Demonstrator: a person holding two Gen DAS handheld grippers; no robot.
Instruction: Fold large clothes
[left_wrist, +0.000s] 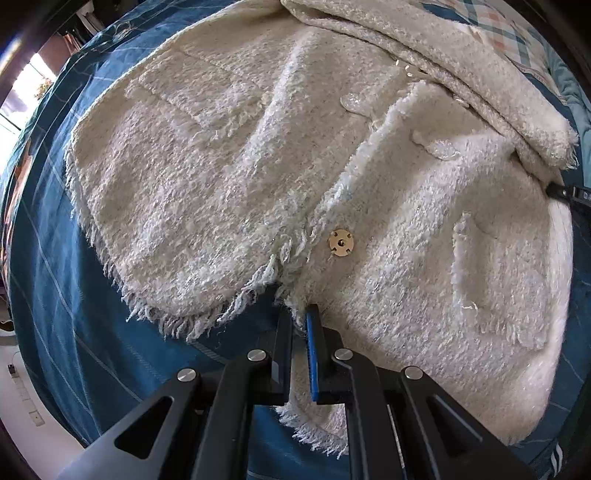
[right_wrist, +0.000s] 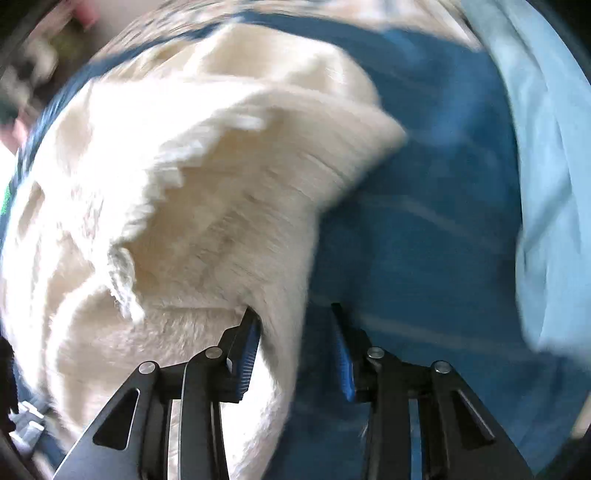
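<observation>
**A:** Where did the jacket (left_wrist: 258, 166) lie, and what had the tongs got?

**B:** The cream tweed jacket was spread front-up on the blue bedspread (left_wrist: 74, 314). The left gripper (left_wrist: 299, 317) was clenched on the fringed hem just below the brass snap (left_wrist: 341, 242), at the corner of the front opening. The right gripper (right_wrist: 295, 317) stood released, jaws wide, with the jacket's side edge between them but not pinched. That view was blurred, so I couldn't tell which part of the garment it was.

**A:** How would you have done the step well?

**B:** I judged it a grasping step ahead of a fold. The left grip was shallow, mostly fringe, and loose tweed could slip, so I'd have wanted a deeper bite before lifting. The right should have closed on a full thickness of cloth, not bedspread, and both lifted level.

**A:** Edges and room?

**B:** Above and to the right of the snap, a sleeve (left_wrist: 424, 55) was folded across the chest. Bare bedspread showed below and left of the snap, and beyond that the bed's edge, so carrying the hem up toward the sleeve looked safest.
</observation>
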